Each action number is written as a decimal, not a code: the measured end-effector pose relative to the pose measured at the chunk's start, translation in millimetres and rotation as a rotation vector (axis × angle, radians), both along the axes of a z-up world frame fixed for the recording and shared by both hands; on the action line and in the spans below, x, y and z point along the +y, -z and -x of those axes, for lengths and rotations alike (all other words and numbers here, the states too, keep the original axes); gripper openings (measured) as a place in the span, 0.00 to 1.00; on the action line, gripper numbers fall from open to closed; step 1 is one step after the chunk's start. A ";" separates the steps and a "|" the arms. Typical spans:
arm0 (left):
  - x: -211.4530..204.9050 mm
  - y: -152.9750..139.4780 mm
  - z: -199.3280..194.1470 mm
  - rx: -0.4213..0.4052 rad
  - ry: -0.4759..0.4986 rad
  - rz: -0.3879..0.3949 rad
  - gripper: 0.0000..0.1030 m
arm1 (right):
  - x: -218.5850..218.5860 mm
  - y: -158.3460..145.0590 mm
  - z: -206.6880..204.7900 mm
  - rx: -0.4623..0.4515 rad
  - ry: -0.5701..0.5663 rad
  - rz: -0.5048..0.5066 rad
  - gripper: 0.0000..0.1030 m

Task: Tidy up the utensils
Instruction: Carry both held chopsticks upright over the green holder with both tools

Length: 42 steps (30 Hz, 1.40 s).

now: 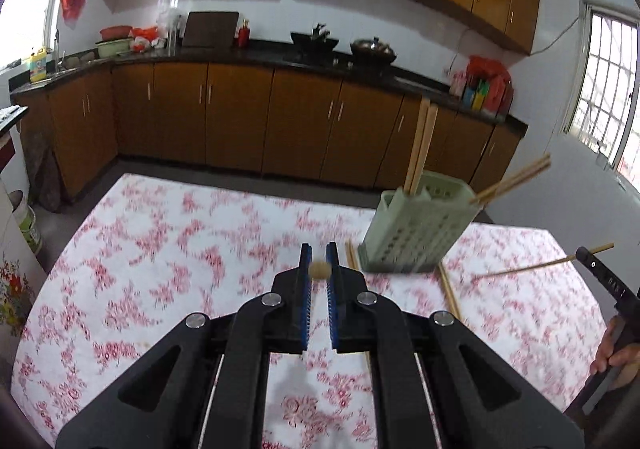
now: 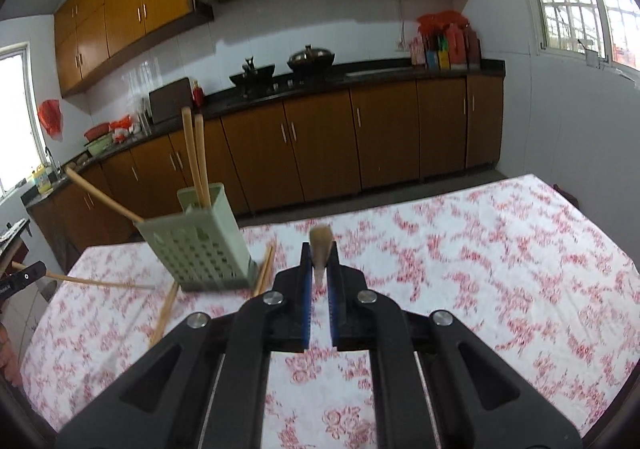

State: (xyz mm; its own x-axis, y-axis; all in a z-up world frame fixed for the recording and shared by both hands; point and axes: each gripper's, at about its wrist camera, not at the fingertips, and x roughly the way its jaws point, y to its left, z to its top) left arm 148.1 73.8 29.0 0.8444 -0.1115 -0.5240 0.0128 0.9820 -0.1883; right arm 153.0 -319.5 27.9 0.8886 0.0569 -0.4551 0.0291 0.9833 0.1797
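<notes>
**Chopsticks clamped in both grippers above the table**

Chopsticks are what I have in both tools. My left gripper (image 1: 319,257) is closed tight on a single wooden chopstick (image 1: 319,269), whose round end shows between the blue pads (image 1: 307,289), pointing back at the camera. My right gripper (image 2: 319,257) is likewise clenched on its own chopstick (image 2: 320,249), the butt end sticking up above the fingertips. In the left wrist view I can see that right-hand chopstick slanting out from the other tool at the frame's right edge, its tip down near the tablecloth (image 1: 160,249).

The green perforated utensil holder (image 1: 416,233) stands on the floral cloth, looking tilted through the fisheye. Inside it, one pair of chopsticks (image 1: 420,141) stands nearly upright at the back, and another pair (image 1: 516,177) leans out over the rim to the side. More loose chopsticks (image 1: 450,291) lie flat on the cloth just beside the holder's base, on both sides of it. Motion blur smears the cloth pattern.
</notes>
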 end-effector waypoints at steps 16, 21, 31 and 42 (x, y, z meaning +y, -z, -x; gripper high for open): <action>-13.8 -37.7 2.9 -0.075 0.054 -0.011 0.07 | 14.2 -48.6 7.0 -0.070 -0.083 -0.009 0.08; -30.2 -67.3 8.1 -0.131 0.107 -0.004 0.07 | 23.2 -87.3 12.8 -0.099 -0.187 -0.078 0.08; -65.4 -132.6 2.0 -0.321 0.115 0.005 0.07 | 49.2 -143.5 4.7 -0.233 -0.244 -0.087 0.08; -72.4 -107.2 -54.2 -0.282 0.035 0.017 0.07 | 78.7 -123.4 -60.4 -0.186 -0.238 -0.041 0.08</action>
State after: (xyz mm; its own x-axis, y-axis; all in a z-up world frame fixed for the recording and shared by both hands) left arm 202.3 1.4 136.2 0.9521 -0.1499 -0.2666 0.1008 0.9767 -0.1893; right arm 213.4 -240.8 151.3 0.9162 0.2880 -0.2788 -0.2380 0.9505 0.1998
